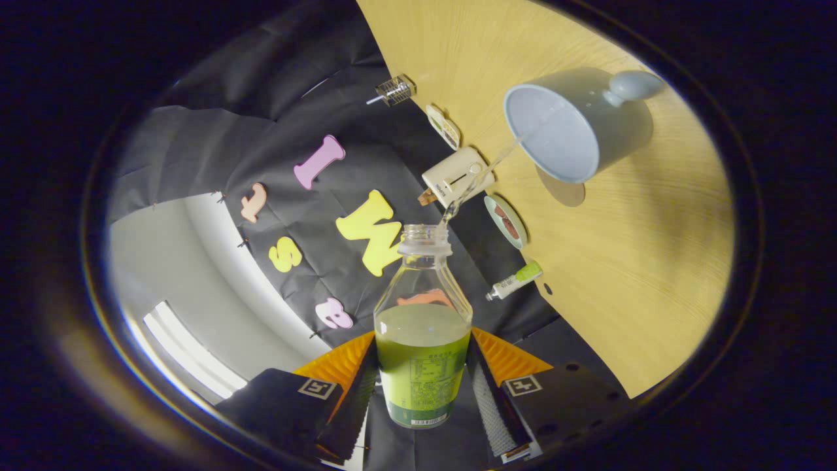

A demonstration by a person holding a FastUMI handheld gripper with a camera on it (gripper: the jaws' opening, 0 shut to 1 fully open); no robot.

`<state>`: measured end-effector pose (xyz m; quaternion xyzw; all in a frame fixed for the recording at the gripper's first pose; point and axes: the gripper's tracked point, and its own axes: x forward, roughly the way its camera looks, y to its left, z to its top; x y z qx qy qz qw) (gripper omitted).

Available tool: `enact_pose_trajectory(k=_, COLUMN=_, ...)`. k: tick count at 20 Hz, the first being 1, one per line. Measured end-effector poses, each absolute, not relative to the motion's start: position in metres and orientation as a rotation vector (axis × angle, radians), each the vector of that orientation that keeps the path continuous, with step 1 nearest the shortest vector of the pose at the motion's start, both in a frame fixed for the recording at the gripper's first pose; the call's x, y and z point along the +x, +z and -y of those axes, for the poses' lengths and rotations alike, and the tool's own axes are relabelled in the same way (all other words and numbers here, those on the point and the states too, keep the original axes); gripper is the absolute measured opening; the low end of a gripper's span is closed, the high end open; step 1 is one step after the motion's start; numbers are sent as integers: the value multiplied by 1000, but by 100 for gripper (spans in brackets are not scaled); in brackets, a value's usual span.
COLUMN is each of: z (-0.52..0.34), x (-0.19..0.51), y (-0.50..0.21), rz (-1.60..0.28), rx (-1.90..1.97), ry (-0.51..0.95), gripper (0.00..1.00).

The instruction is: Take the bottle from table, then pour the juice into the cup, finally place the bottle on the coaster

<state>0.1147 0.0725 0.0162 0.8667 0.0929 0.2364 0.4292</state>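
One wooden table (628,261), pale and fine-grained, takes the right of the frame as we see it, tilted steeply; dark creased cloth (261,98) covers the upper left, with white wall below it. On the table in the upper right sits a smooth, round blue-grey cup (575,127) with a knob-like handle. Our gripper (424,386) at bottom centre has both fingers pressed against the clear bottle (423,327), its neck uncapped and its green juice half full; a thin stream (480,180) arcs from the mouth into the cup. Along the table edge lie a white box (454,175), a small dish (505,221) and a little tube (516,280).
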Motion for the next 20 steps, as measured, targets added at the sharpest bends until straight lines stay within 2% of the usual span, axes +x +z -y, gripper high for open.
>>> enact_pose_trajectory(k=11, z=-63, x=112, y=7, rz=-255, rx=2334, ry=587, gripper=78)
enact_pose_trajectory(k=20, z=-28, x=115, y=16, rz=-143, rx=2483, ry=608, gripper=78)
